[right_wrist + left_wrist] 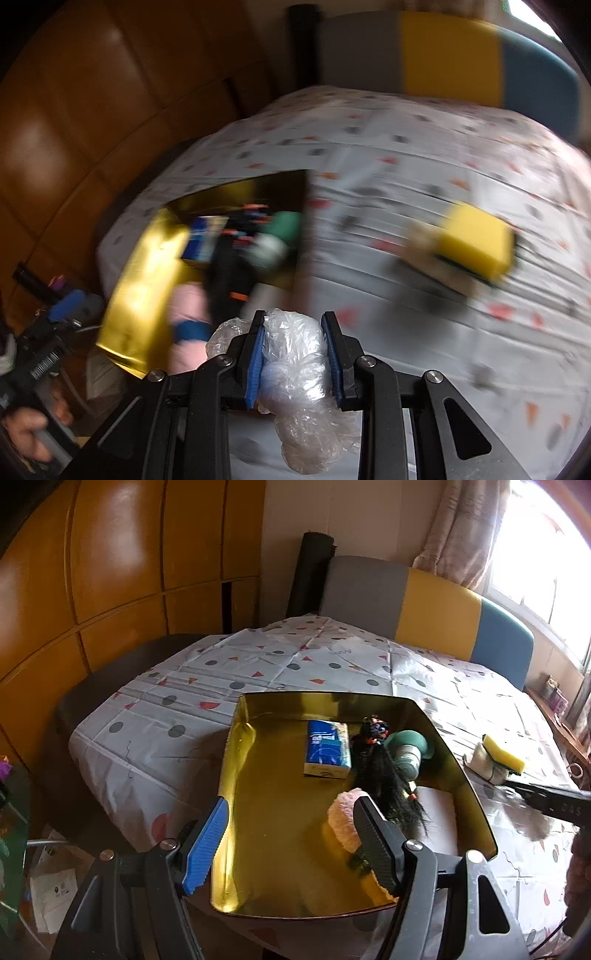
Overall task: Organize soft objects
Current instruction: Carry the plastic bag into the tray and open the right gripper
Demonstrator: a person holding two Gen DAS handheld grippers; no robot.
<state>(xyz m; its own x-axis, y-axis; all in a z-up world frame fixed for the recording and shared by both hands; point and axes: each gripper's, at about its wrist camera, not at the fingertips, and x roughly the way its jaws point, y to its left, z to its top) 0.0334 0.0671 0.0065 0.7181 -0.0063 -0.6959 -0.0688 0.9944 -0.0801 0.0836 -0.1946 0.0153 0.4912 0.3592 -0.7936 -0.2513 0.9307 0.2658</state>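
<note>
Between right gripper pads: crumpled plastic bag, clamped. Lies right of gold tray; tray's long axis toward table's far edge. Left gripper wide open, empty, over tray's near edge.

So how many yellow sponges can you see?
2. One yellow sponge lies on the tablecloth right of the gold tray; another sponge sits inside the tray's near corner, mostly hidden behind a finger of the left hand-held gripper. More may be hidden.

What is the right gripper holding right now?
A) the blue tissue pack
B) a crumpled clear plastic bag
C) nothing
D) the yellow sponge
B: in the right wrist view the right gripper has its jaws pressed on a crumpled clear plastic bag, while the yellow sponge lies apart on the tablecloth.
</note>
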